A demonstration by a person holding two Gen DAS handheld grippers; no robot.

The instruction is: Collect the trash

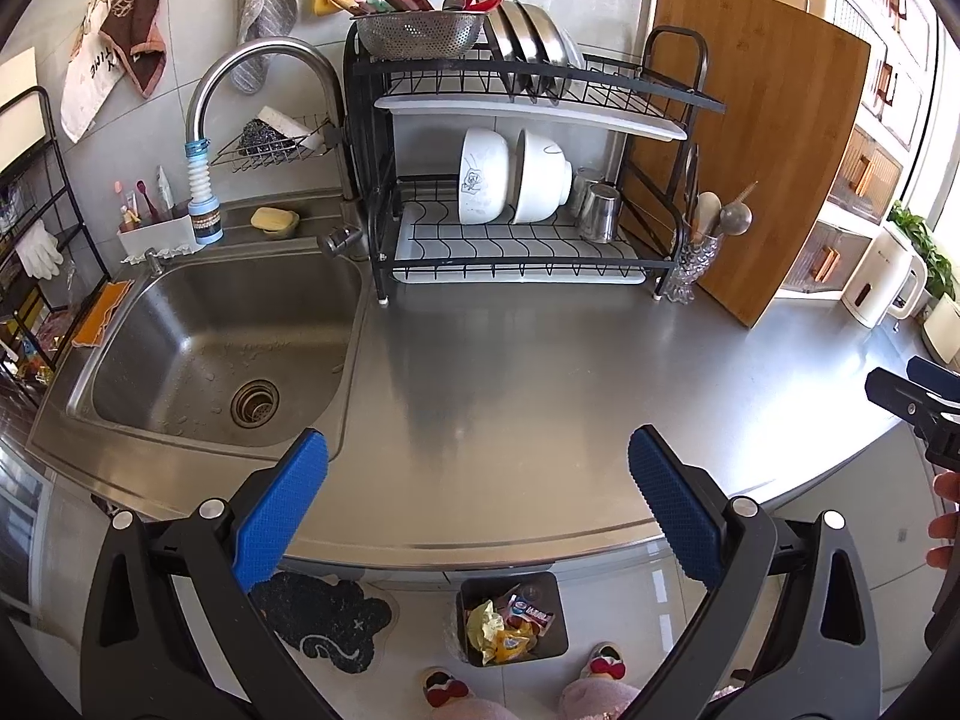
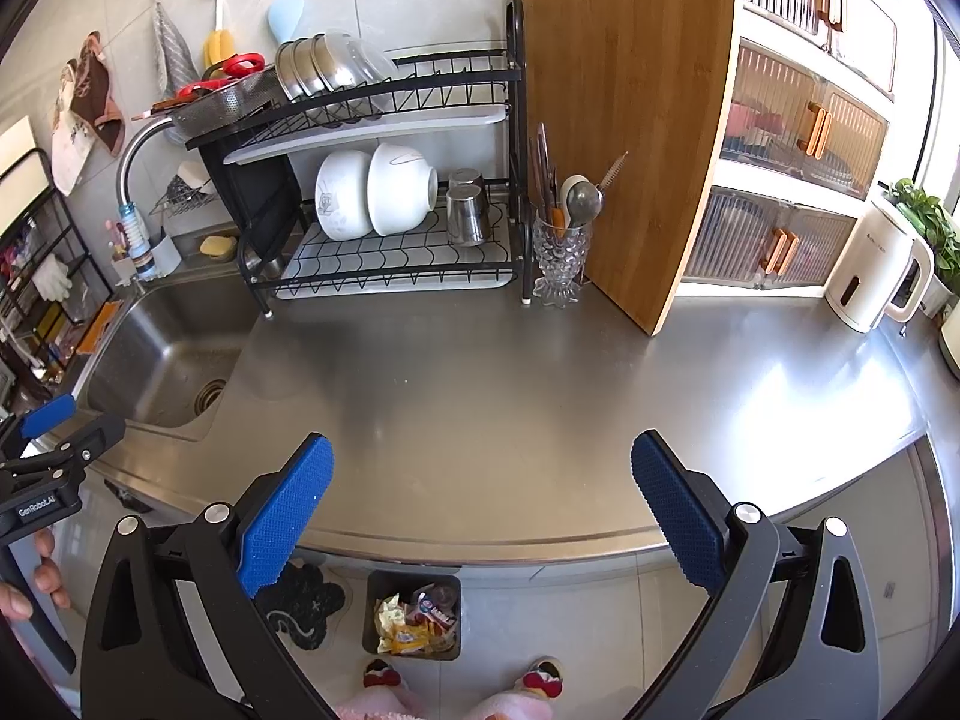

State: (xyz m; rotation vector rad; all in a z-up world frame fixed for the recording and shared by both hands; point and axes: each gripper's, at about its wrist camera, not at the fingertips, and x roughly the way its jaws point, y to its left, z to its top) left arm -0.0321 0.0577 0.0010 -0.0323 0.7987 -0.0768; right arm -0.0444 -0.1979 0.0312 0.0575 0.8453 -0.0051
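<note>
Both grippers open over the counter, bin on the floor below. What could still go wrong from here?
1. The trash bin sits on the floor right by the person's slippers, so a step forward might kick it and spill the wrappers.
2. The left gripper and right gripper are both open and hold nothing; if trash remains outside these views, it may get missed.
3. The cutting board only leans by the dish rack; a sideways swing could topple it.

The dish rack (image 1: pixel 516 180) stands on the counter (image 1: pixel 540 384) right of the sink (image 1: pixel 210 348).
</note>
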